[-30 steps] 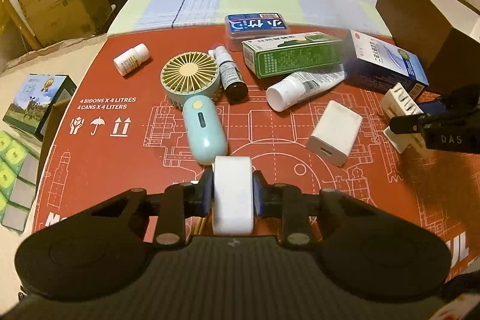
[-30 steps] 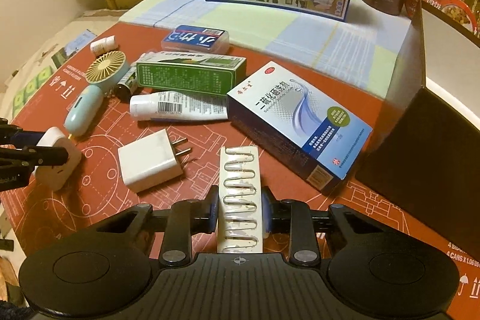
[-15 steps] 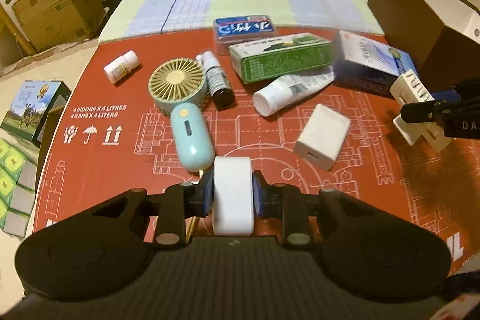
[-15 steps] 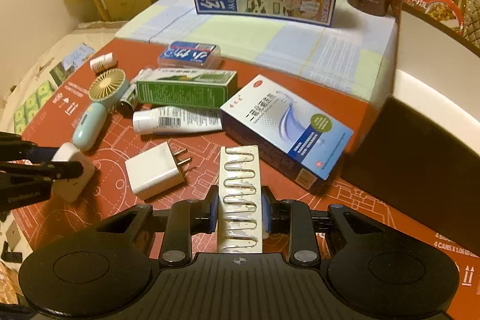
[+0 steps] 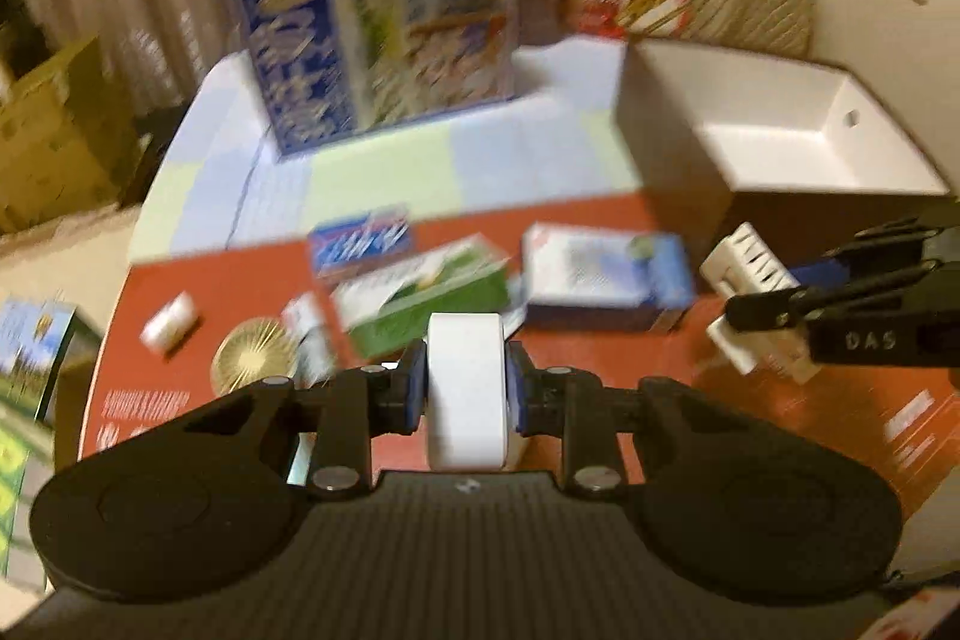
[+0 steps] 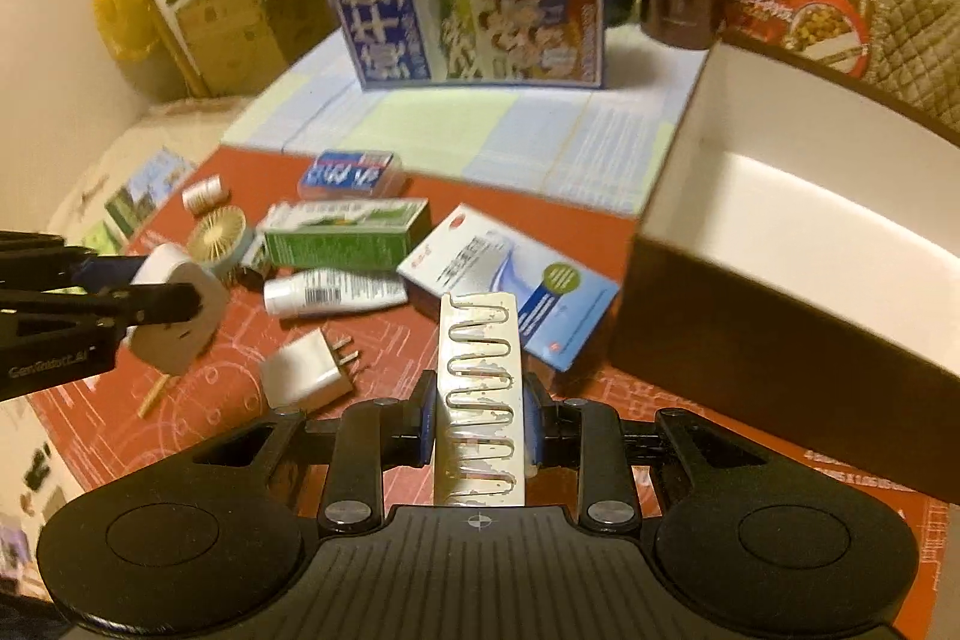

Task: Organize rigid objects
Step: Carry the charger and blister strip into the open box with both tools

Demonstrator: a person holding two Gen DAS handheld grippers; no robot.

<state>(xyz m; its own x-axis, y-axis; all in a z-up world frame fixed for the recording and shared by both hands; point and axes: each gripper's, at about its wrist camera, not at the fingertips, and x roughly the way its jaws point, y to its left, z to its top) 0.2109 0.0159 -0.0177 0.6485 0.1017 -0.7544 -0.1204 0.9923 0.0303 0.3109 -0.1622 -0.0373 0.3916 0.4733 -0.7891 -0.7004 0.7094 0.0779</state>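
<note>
Right wrist view shows my right gripper (image 6: 480, 415) jaws clamped on the ribbed white block (image 6: 480, 400), long axis pointing ahead, the open box (image 6: 798, 220) ahead-right, nearer than my left gripper (image 5: 465, 394), pinching its white charger (image 5: 465, 391).

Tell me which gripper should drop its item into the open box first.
Right, probably. The right gripper, shut on the white ridged block, sits beside the brown box. The left gripper, holding the rounded white charger, is farther left.

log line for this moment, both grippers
left gripper: shut on white rounded block | right gripper: shut on ridged white piece | open box: empty
</note>
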